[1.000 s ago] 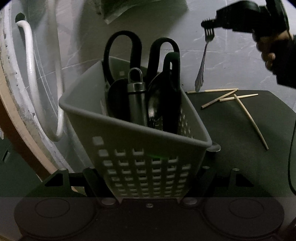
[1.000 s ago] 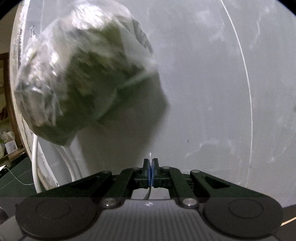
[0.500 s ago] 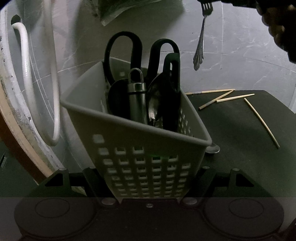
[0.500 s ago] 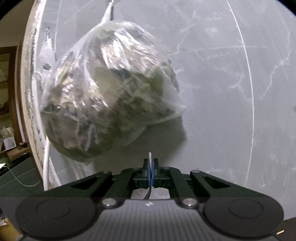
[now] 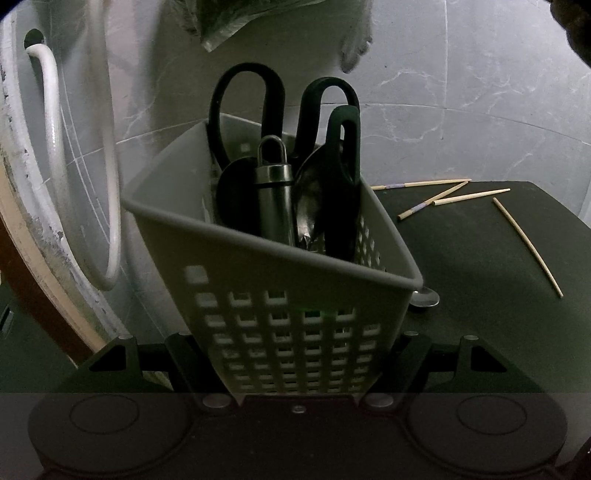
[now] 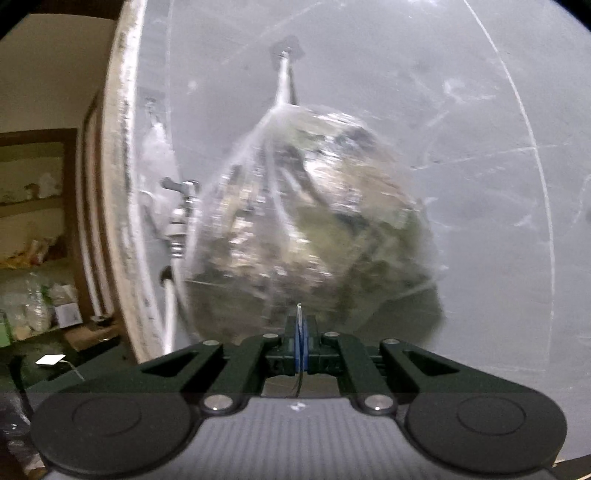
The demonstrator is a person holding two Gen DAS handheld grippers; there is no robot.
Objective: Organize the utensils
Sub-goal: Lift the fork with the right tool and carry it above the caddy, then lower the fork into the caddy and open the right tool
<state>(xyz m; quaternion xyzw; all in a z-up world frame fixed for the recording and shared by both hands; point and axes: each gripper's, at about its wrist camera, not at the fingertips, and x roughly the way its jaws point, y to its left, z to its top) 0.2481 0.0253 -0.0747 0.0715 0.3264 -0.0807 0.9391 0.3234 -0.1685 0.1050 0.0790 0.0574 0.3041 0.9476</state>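
Note:
A grey perforated utensil basket (image 5: pixel 258 295) fills the left wrist view, and my left gripper (image 5: pixel 295 350) is shut on its lower walls. Inside stand black-handled scissors (image 5: pixel 245 96), a steel handle with a loop (image 5: pixel 275 184), a spoon (image 5: pixel 310 199) and a black handle (image 5: pixel 345 147). Several wooden chopsticks (image 5: pixel 469 194) lie on the dark table (image 5: pixel 480 314) to the right. A spoon bowl (image 5: pixel 426 297) peeks out beside the basket's right corner. My right gripper (image 6: pixel 299 343) is shut on a fork (image 6: pixel 298 314), seen edge-on as a thin metal strip, and points level at the wall.
A clear plastic bag (image 6: pixel 314 221) of stuff hangs from a hook on the grey wall, with a tap (image 6: pixel 181 199) to its left. A white hose (image 5: pixel 51 129) loops down left of the basket. A person's hand (image 5: pixel 576 26) shows at the top right corner.
The right gripper and the fork rose out of the top of the left wrist view. In the right wrist view the bag slid down toward the middle. The basket stayed put.

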